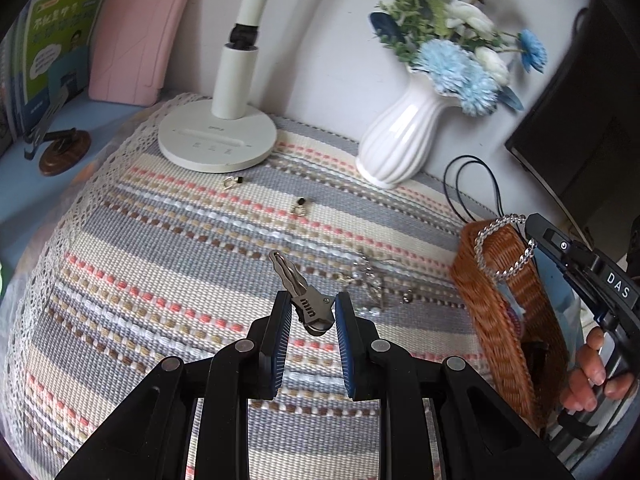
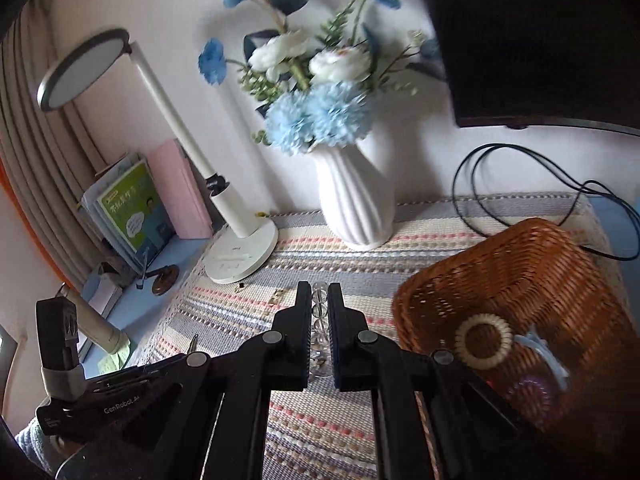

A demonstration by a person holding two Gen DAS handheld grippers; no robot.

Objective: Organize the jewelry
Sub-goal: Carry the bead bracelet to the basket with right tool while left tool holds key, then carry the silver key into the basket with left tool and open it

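The right gripper [image 2: 320,332] has its fingers clamped on a clear bead bracelet [image 1: 505,246], held above the near rim of the wicker basket [image 2: 520,272] at the counter's right edge. The basket opening lies directly to the right of the fingers, so a short rightward move should clear the rim.

The left gripper [image 1: 313,316] has its fingers closed against the head of a metal hair clip [image 1: 298,286]; the clip's long axis points forward and left. The basket lies well apart to its right, across open striped cloth [image 1: 160,280]. Loose earrings [image 1: 301,205] remain near the lamp base [image 1: 218,140].
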